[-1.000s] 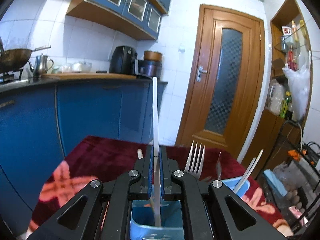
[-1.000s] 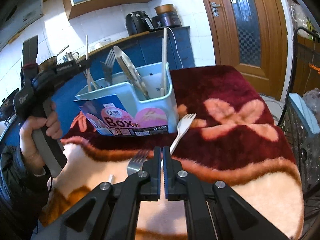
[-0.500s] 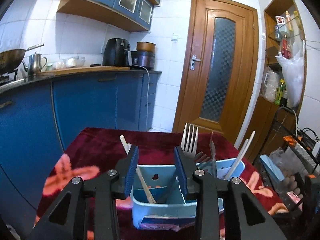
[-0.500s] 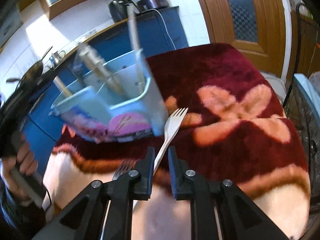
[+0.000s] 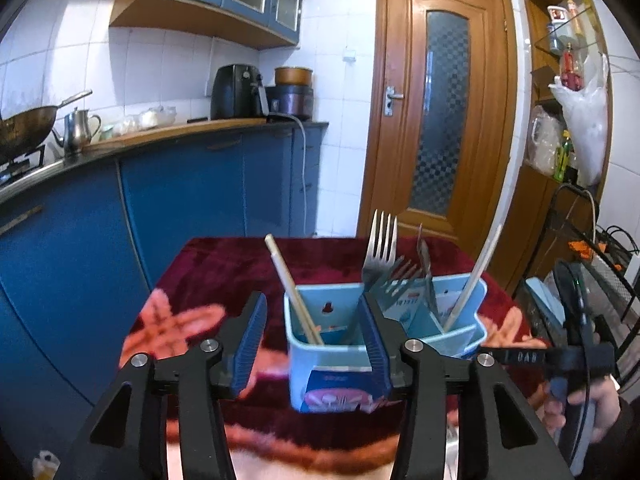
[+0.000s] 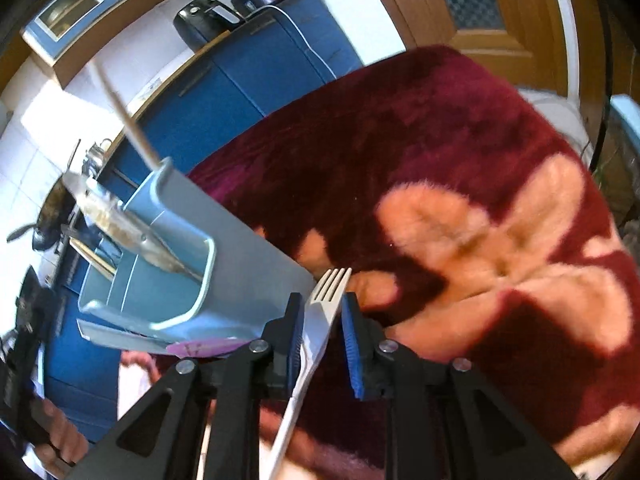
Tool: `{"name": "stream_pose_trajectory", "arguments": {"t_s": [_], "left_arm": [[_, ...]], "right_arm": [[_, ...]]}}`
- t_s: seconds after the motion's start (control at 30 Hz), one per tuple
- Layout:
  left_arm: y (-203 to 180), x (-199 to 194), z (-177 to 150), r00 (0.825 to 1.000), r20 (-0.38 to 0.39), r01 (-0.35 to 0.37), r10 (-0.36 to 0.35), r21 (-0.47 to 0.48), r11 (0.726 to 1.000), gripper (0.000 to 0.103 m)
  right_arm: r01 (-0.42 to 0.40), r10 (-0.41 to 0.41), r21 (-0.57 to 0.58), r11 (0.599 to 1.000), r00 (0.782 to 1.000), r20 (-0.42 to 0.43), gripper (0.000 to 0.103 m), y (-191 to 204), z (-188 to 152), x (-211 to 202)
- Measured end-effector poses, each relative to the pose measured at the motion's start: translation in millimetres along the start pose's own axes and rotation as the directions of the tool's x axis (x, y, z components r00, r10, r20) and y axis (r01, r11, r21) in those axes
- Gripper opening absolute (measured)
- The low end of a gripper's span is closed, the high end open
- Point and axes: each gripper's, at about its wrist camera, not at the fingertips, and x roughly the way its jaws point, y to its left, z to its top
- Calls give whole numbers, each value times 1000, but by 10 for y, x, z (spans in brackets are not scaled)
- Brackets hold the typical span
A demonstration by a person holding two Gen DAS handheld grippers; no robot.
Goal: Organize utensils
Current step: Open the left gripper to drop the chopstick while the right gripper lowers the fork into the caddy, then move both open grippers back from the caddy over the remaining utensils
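The right gripper (image 6: 320, 320), jaws opening, is set astride the white plastic fork (image 6: 320, 312) at lower centre for pickup, while the left gripper (image 5: 316, 340) is spread empty before the blue utensil caddy (image 5: 332, 360).

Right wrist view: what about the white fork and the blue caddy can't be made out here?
- White fork: handle end hidden behind the opening right gripper; pad contact unclear.
- Blue caddy: base and label cut off by the gripper; utensils inside motion-blurred.
- Left wrist view: fork out of sight.

Blanket (image 6: 460, 128) right of caddy (image 6: 240, 264) bare; upright forks (image 5: 382, 248), chopsticks (image 5: 292, 284) block caddy top.
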Motion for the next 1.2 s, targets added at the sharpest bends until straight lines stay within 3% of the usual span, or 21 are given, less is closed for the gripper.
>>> {"name": "stream_pose_trajectory", "arguments": {"t_s": [0.17,0.23,0.37,0.47,0.6,0.8,0.9,1.07,1.2], "left_arm": [[26,60,-97,999,-41,-16,16,10,1000,49],[41,96,-132,998,-57,-15,16,2,1000,49],[54,133,-192,997,-74,-11,10,-15,1000,49],[64,129,-215,998,-66,-6,5,-22,1000,49],[49,122,-218,998,-59,-10,9,-18,1000,50],[45,117,-222,998,-56,-11,9,-28,1000,50],[48,114,-219,998,-56,-5,3,-31,1000,50],[32,104,-232,999,-52,2,-4,-24,1000,50],[34,106,-244,999,-47,8,-10,-28,1000,50]], "right_arm": [[-55,56,63,997,998,-11,22,-115,-8,39],[-51,51,56,997,999,9,11,-126,-19,-4],[-21,19,20,1000,995,94,8,-64,-58,-231],[17,-10,-34,999,980,197,6,74,-107,-499],[51,-5,-123,991,937,350,5,340,-156,-868],[142,32,-268,953,831,556,4,931,-180,-1175],[149,56,-291,945,803,593,4,1112,-72,-1178],[99,108,-289,952,776,622,4,1223,65,-1195],[131,102,-296,946,746,658,4,1303,121,-1116]]}}
